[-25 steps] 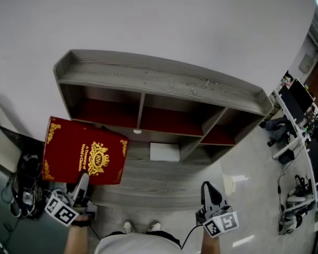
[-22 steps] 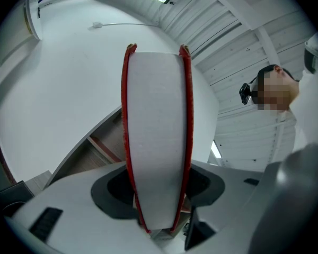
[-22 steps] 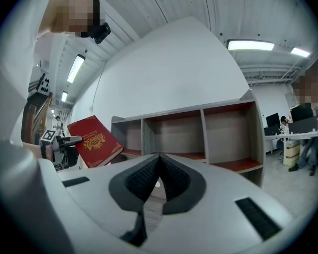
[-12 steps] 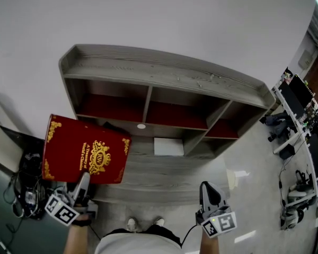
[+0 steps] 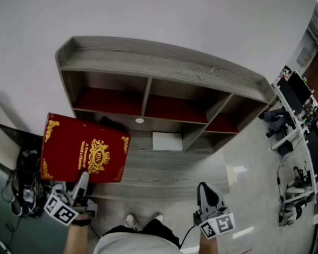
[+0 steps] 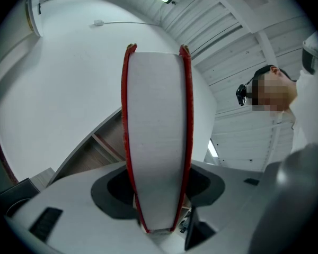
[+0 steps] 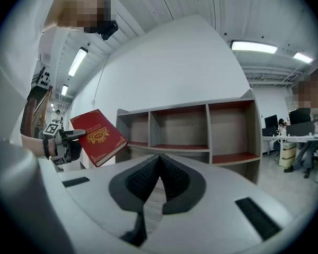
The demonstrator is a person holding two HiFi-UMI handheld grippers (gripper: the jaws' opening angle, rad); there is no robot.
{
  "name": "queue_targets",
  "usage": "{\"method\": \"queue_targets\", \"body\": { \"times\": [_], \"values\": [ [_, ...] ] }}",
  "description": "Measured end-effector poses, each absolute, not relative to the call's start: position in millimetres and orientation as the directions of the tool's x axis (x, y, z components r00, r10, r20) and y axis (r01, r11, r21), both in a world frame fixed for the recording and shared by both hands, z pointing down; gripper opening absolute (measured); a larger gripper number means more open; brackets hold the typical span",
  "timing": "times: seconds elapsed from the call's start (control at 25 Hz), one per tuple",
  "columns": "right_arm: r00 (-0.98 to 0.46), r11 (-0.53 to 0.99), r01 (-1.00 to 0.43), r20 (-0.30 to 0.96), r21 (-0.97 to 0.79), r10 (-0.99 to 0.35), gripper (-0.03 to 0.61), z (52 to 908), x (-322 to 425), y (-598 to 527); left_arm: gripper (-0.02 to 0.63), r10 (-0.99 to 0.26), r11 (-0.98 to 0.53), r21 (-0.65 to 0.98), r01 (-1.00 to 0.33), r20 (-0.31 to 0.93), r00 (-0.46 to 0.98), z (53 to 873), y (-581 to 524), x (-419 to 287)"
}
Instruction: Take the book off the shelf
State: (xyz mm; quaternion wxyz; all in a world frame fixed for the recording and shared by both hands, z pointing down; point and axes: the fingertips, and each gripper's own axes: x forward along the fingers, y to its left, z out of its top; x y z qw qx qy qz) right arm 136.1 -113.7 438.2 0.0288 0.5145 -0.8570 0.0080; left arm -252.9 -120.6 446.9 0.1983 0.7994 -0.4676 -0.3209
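A red book (image 5: 85, 155) with gold print hangs in front of the grey wooden shelf (image 5: 164, 67), out to its left and clear of the compartments. My left gripper (image 5: 80, 183) is shut on the book's lower edge. In the left gripper view the white page block (image 6: 156, 142) stands upright between the jaws, a red cover on each side. The right gripper view shows the same book (image 7: 98, 136) tilted beside the shelf (image 7: 196, 126). My right gripper (image 5: 204, 188) hangs low at the right, shut with nothing in it, its pads (image 7: 151, 181) meeting at the tips.
A white flat item (image 5: 167, 141) lies on the lowest shelf board, and a dark object (image 5: 111, 123) sits behind the book. Cables and dark gear (image 5: 24, 184) crowd the floor at left. Desks with monitors (image 5: 299, 105) stand at right. The person's feet (image 5: 143, 222) are near the shelf.
The book stays gripped in the left gripper and has barely moved. The shelf sits a little higher in the head view, and the right gripper has drifted slightly down and left.
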Motion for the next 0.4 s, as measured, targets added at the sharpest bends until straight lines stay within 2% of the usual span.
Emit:
{"method": "queue_targets", "body": {
  "times": [0.4],
  "values": [
    [-0.459,0.46,-0.888,0.056,0.019,-0.887,0.023,434.9,140.5,-111.3,0.238,-0.866,-0.499,0.623,-0.603,-0.333,0.373,447.7,-122.6,-245.2]
  ]
}}
